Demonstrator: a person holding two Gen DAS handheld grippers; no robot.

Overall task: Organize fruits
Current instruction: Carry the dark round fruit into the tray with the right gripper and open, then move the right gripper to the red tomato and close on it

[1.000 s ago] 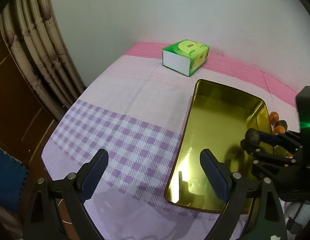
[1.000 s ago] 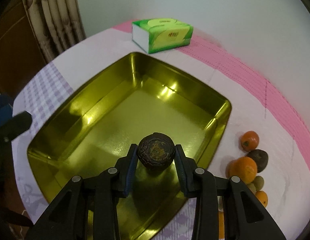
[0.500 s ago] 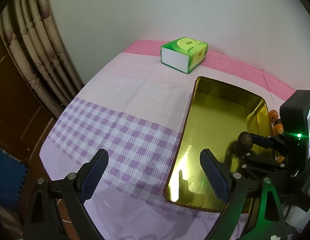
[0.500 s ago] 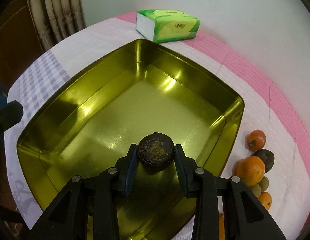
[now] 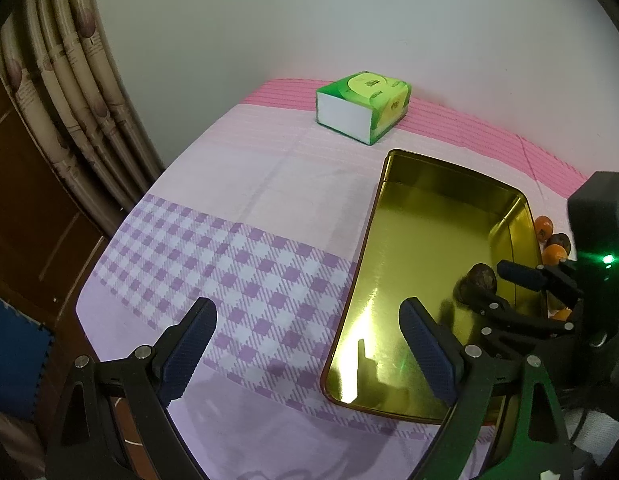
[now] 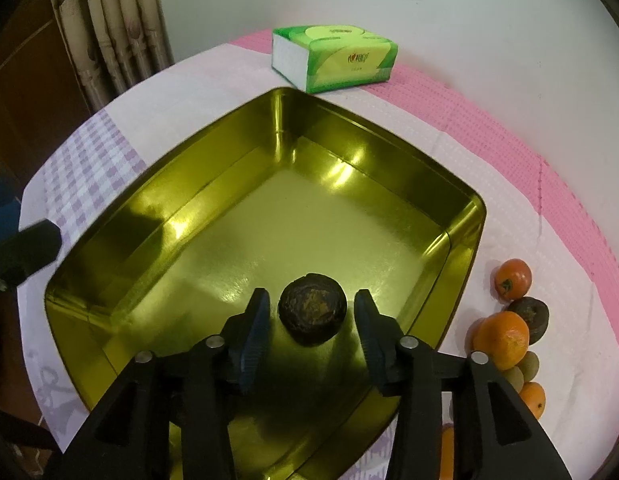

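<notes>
The dark wrinkled fruit (image 6: pixel 312 315) sits low in the middle of my right wrist view, on the floor of the gold tray (image 6: pixel 461 204), close to the tray's near right wall. My right gripper (image 6: pixel 311 322) frames it: the jaws have just been opening, and now a gap shows on each side between the blue pads and the fruit, so nothing presses on it. In my left wrist view the same fruit (image 5: pixel 482 278) shows at the right edge, just ahead of the right gripper's (image 5: pixel 494 285) fingers.

The tray fills the centre of the right view, its shiny walls throwing bright glints. Outside its right wall, at the right edge of the frame, the rest of the fruit lies in a tight cluster on the cloth: a small orange (image 6: pixel 512 279) at the top, a dark fruit (image 6: pixel 530 314) below it, a larger orange (image 6: pixel 503 338) touching that, then small greenish ones (image 6: pixel 527 364) and another orange (image 6: pixel 533 398) lower down.

My left gripper (image 5: pixel 307 348) hangs with its jaws wide apart and nothing between them, one finger over the purple checked tablecloth (image 5: pixel 213 260), the other over the tray's near left corner (image 5: pixel 349 360).

Beyond the tray, in the upper middle, a green tissue pack (image 6: pixel 333 58) rests on the pink strip of the cloth near the white wall. Beige curtains (image 5: pixel 69 100) fill the upper left.
</notes>
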